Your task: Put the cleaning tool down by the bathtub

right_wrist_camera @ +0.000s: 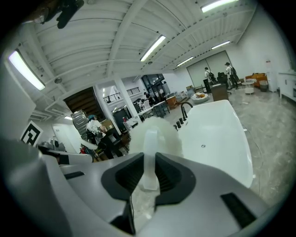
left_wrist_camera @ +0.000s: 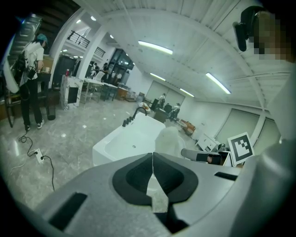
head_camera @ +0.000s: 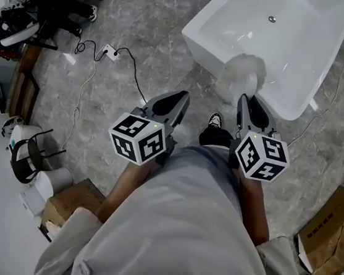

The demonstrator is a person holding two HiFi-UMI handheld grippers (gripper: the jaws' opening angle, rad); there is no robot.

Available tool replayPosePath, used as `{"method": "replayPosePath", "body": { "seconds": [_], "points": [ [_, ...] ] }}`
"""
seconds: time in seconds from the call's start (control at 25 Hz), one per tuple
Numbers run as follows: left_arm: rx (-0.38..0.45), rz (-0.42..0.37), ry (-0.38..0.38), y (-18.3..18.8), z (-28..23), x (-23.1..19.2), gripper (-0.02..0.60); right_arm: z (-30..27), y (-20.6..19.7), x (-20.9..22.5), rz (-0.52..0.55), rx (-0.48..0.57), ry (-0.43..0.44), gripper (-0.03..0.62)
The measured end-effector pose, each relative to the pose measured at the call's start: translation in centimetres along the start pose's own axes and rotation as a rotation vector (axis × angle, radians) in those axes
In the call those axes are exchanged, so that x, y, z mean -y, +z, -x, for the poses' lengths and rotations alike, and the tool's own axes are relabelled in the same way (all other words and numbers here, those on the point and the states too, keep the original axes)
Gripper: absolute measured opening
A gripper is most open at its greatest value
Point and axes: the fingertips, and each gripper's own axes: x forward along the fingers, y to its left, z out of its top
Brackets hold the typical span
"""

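The cleaning tool (head_camera: pixel 241 77) is a pale fluffy brush head on a translucent white handle (right_wrist_camera: pixel 150 159). My right gripper (head_camera: pixel 248 106) is shut on that handle, and the fluffy head (right_wrist_camera: pixel 152 134) sticks out past the jaws, over the near rim of the white bathtub (head_camera: pixel 276 47). In the right gripper view the bathtub (right_wrist_camera: pixel 217 139) lies to the right of the brush. My left gripper (head_camera: pixel 175 103) hangs beside it over the floor, its jaws closed together with nothing between them. The left gripper view shows the tub (left_wrist_camera: pixel 132 141) ahead and the brush head (left_wrist_camera: pixel 169 141) to its right.
A power strip and black cable (head_camera: pixel 111 51) lie on the grey marble floor left of the tub. Cardboard boxes (head_camera: pixel 331 231) stand at the lower right, a box and a white stool (head_camera: pixel 32 160) at the lower left. A person (left_wrist_camera: pixel 30 78) stands far left, by desks.
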Motion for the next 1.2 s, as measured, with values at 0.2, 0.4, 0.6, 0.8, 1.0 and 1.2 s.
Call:
{"method": "replayPosePath", "body": {
  "seconds": [0.2,0.4,0.6,0.8,1.0,1.2],
  "points": [
    [0.003,-0.006,-0.018,1.4,-3.3,0.4,0.009,-1.3,1.7,2.6,0.0,0.012,-0.013,0.069],
    [-0.006,-0.016,-0.036,2.2,-5.0,1.2,0.009,-1.6,2.4,4.3,-0.01,0.014,-0.028,0.069],
    [-0.024,-0.014,-0.053,2.1,-6.3,1.7,0.009,-1.5,2.6,6.1,-0.027,0.017,-0.055,0.069],
    [-0.038,-0.003,-0.063,1.8,-6.7,2.3,0.009,-0.8,2.5,7.3,-0.038,0.006,-0.077,0.069],
    [-0.047,0.005,-0.067,1.4,-7.3,2.3,0.009,-0.9,2.4,8.8,-0.033,-0.01,-0.092,0.069],
    [-0.058,0.027,-0.058,1.4,-7.2,1.4,0.009,-1.8,2.6,9.7,-0.03,-0.037,-0.101,0.069]
  ]
}}
